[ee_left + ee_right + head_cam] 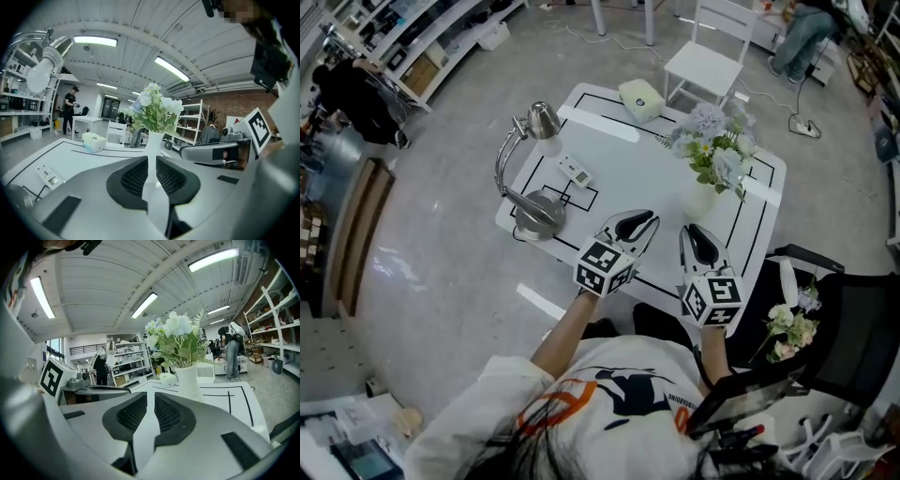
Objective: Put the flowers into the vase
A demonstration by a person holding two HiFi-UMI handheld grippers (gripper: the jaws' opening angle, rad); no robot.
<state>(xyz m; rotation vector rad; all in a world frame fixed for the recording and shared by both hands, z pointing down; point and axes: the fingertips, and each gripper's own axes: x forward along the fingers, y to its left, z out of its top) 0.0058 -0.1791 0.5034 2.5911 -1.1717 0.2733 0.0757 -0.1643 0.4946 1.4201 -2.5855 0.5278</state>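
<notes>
the white table (pixel 619 159) carries a slim white ceramic vase (pixel 701 200) that already holds a bouquet of pale blue and white flowers with green leaves (pixel 717 150). it stands near the table's right edge, upright.

a second, loose bunch of white and pale flowers (pixel 787 328) lies off the table, on the black chair (pixel 853 328) at the person's right. judged from the task, this bunch is what the next move turns on.

it lies to the right of both tools and nearer the person than the vase. the right hand-held gripper (pixel 697 234) is clearly the nearer one, and the left hand-held gripper (pixel 639 221) sits beside it, further from the chair. the bunch's heads point away from the person and a thin stem seems to slant back toward the person's body, though the stems are too small to read surely.

both tools hover side by side over the table's near edge, pointing at the vase, which stands just ahead of them and slightly to the right. in the left gripper view the pads of the left hand-held gripper (pixel 151 159) stand nearly together, a thin slit between them and nothing in it. the vase (pixel 153 143) shows through the slit, apart from the pads. the right hand-held gripper (pixel 150 397) is the same, nearly closed and empty, with the vase (pixel 190 378) ahead to its right.
</notes>
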